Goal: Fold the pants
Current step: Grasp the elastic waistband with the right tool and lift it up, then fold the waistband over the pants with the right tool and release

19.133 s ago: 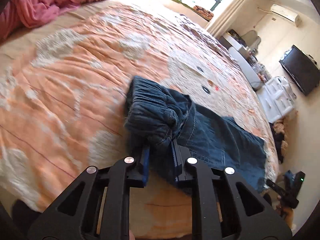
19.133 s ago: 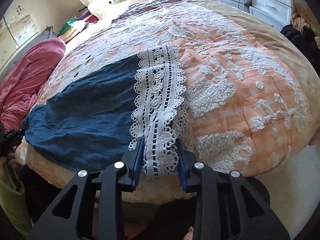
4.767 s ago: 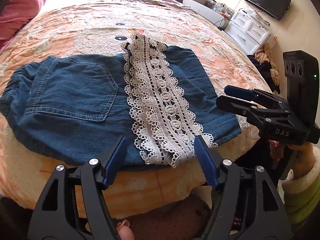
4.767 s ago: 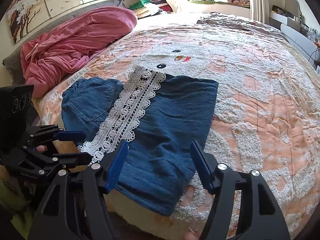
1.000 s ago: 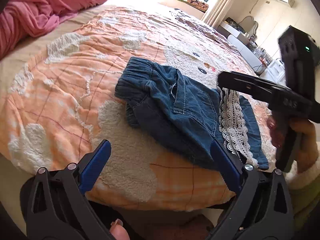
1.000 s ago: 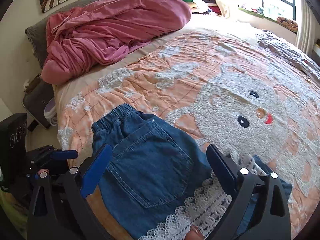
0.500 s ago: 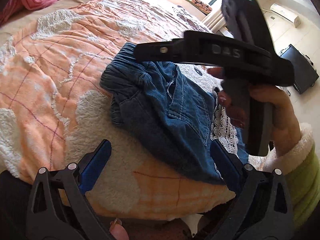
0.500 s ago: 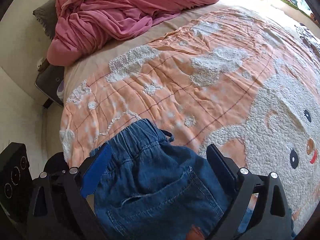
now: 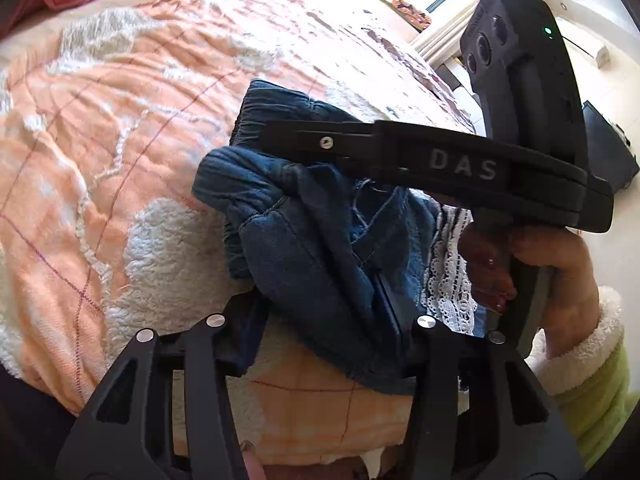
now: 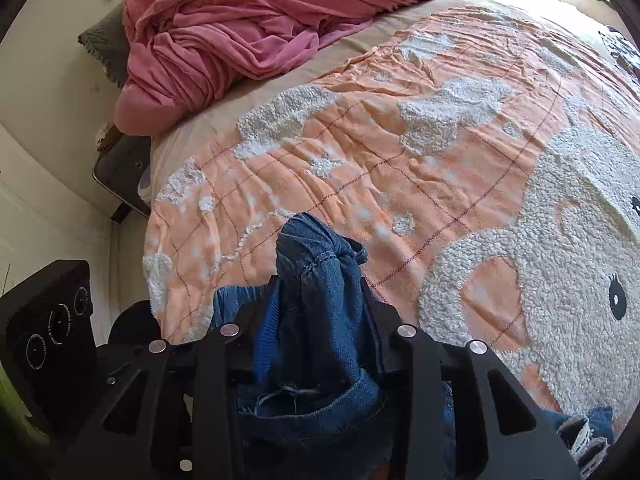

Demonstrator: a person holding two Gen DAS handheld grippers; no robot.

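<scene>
Now both grippers have just closed on the pants (image 9: 316, 264): left gripper (image 9: 324, 312) pinches the near edge, right gripper (image 10: 320, 320) the bunched waistband; lace hem (image 9: 448, 276) lies off rightward.

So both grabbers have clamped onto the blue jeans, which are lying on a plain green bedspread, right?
Not quite: the bedspread is orange with fluffy white patches, as the right wrist view shows. Both the left gripper and right gripper have just closed on the jeans.
</scene>
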